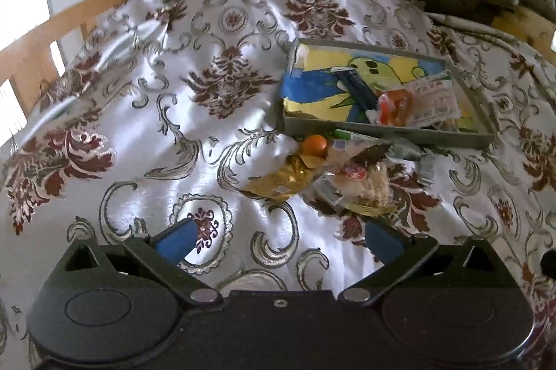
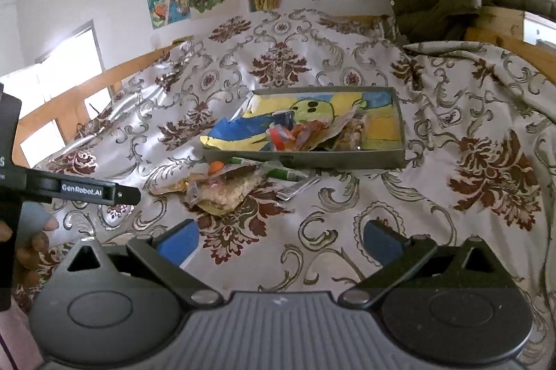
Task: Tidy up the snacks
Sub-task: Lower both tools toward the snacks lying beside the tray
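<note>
Both grippers hang over the patterned bedspread [image 2: 347, 231], left gripper [image 1: 279, 239] and right gripper [image 2: 281, 241] each with jaws wide apart, holding nothing. The loose snack pile [image 2: 222, 187] sits just in front of the grey tray [image 2: 305, 158], which already holds a few packets [image 2: 305, 133]. Those wrappers look light, crinkly and slippery, so I'd pinch a sealed edge, not the crumbly middle.

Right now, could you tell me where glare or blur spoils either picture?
Left wrist view: sunlight glares off the shiny bedspread, the window is blown out, and the far left edge smears. Right wrist view: sharper, but the window is overexposed, and the tray snacks are too small to identify.
</note>
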The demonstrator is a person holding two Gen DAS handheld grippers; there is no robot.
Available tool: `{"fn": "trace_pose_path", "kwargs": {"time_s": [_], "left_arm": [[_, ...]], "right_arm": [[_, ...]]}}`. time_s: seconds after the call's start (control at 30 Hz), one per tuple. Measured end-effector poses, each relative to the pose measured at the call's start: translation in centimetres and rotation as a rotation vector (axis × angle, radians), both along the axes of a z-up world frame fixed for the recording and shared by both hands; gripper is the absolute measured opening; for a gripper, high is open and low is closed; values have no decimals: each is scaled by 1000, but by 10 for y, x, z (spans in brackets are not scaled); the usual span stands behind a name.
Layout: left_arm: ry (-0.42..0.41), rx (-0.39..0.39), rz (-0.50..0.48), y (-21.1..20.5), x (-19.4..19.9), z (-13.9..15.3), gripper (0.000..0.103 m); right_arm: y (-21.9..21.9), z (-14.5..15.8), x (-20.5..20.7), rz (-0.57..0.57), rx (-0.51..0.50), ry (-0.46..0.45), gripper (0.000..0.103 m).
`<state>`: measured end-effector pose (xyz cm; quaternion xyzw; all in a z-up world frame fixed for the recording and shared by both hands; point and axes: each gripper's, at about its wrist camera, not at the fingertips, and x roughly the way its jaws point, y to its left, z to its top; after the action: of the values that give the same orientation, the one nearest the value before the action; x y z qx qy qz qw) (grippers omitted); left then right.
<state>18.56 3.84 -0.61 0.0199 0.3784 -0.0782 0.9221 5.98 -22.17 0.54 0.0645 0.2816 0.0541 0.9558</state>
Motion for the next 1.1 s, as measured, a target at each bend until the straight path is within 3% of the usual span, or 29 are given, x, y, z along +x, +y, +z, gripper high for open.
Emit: {"fn": "trace_pose_path", "kwargs": {"time_s": [0.33,0.43,0.53,0.63,0.8,0.97,1.1], "left_arm": [[14,-34,53,25,29,-4,102],[-19,39,96,25,36,-6,102],[-25,96,78,25,44,-10,102],[2,101,67,25,52,-17,102],[59,48,83,23,71,-33,102],[21,50,27,12,89,-42,102],[-18,90,-55,3,100,-49,102]], "right_arm": [[8,-4,54,146,-66,48,103],[12,-7,72,208,-71,56,103],[16,-11,92,250,-33,80,103],[21,-18,112,279,7,101,103],[28,-33,137,275,-14,147,103],[24,-42,155,221,48,179,103],[25,-42,163,206,36,166,103]]}}
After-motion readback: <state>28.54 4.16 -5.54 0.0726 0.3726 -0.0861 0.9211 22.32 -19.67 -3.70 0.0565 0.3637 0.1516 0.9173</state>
